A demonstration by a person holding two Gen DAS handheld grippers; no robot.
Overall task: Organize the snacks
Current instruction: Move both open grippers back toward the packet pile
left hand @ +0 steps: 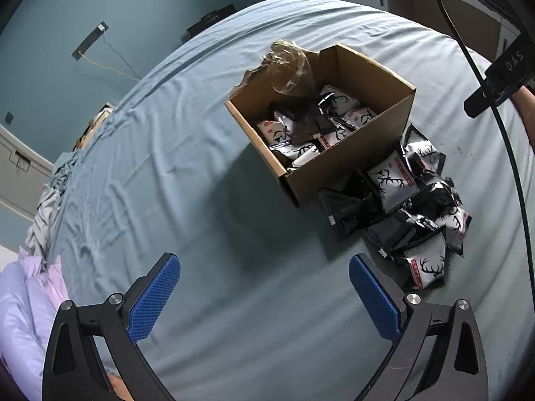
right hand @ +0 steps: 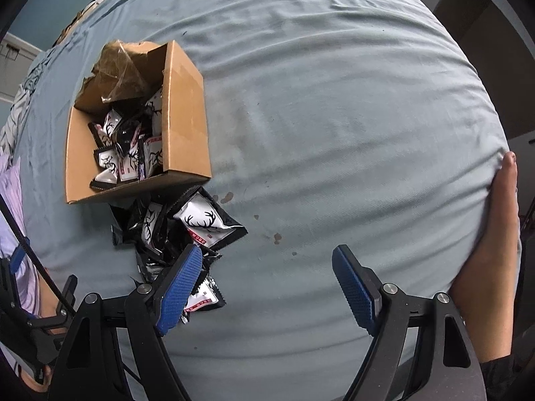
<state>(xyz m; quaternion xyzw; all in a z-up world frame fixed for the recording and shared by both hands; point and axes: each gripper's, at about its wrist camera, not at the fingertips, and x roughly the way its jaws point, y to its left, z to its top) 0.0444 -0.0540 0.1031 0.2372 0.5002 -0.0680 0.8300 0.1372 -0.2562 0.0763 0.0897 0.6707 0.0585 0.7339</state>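
Note:
An open cardboard box (left hand: pixel 378 153) (right hand: pixel 185 107) stands on the bed and holds several black-and-white snack packets with an antler print (left hand: pixel 337 103) (right hand: pixel 127 153). A crumpled clear plastic bag (left hand: pixel 289 67) (right hand: pixel 117 67) sticks out of its far end. A pile of the same packets (left hand: pixel 394 183) (right hand: pixel 200 224) lies on the sheet against the box's near side. My left gripper (left hand: pixel 264 267) hovers open over bare sheet, left of the pile. My right gripper (right hand: pixel 267 257) is open too, its left finger (right hand: pixel 180 287) above the near edge of the pile, nothing between the pads.
The pale blue bedsheet (right hand: pixel 334 100) is wrinkled, with a few small stains. Bunched lilac bedding (left hand: pixel 23 300) lies at the left. A person's bare leg (right hand: pixel 488 267) rests along the bed's right edge. A black cable (left hand: pixel 501 133) and part of the other gripper's frame cross the right side of the left wrist view.

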